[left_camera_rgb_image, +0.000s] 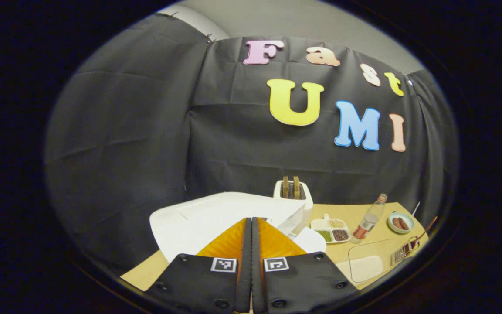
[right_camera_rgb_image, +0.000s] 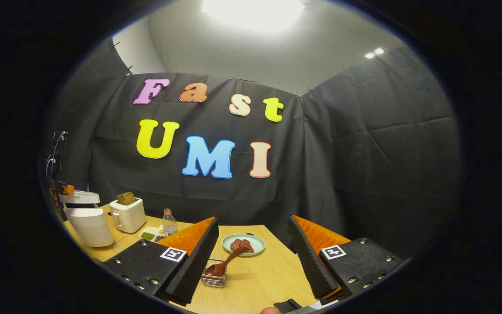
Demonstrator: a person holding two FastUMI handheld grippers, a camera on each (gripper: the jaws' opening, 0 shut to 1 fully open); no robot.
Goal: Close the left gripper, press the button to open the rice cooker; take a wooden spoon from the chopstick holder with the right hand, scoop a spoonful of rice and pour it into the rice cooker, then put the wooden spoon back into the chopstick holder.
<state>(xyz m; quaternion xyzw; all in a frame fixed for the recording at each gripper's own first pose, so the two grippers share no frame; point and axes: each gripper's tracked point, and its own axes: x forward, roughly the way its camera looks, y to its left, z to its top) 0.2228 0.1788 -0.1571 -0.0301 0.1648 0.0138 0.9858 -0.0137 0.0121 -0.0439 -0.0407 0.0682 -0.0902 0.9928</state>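
Observation:
My left gripper [left_camera_rgb_image: 251,220] is shut with nothing between its fingers, its tips just above the white rice cooker lid [left_camera_rgb_image: 207,216]. In the right gripper view the rice cooker [right_camera_rgb_image: 89,224] stands at the far left, its lid [right_camera_rgb_image: 79,197] looking slightly raised off the body. My right gripper [right_camera_rgb_image: 252,221] is open and hangs above the table. Below and between its fingers, the wooden spoon [right_camera_rgb_image: 227,261] leans in the small chopstick holder [right_camera_rgb_image: 214,278]. That holder [left_camera_rgb_image: 405,249] also sits at the table's right edge in the left gripper view. A divided tray of grains [left_camera_rgb_image: 331,229] lies beside the cooker.
A white toaster [left_camera_rgb_image: 293,192] with bread slices stands behind the cooker. A plastic bottle [left_camera_rgb_image: 371,217], a plate of sausages [left_camera_rgb_image: 401,222] and a clear mat [left_camera_rgb_image: 366,261] lie to the right. The plate [right_camera_rgb_image: 243,244] sits just beyond the holder.

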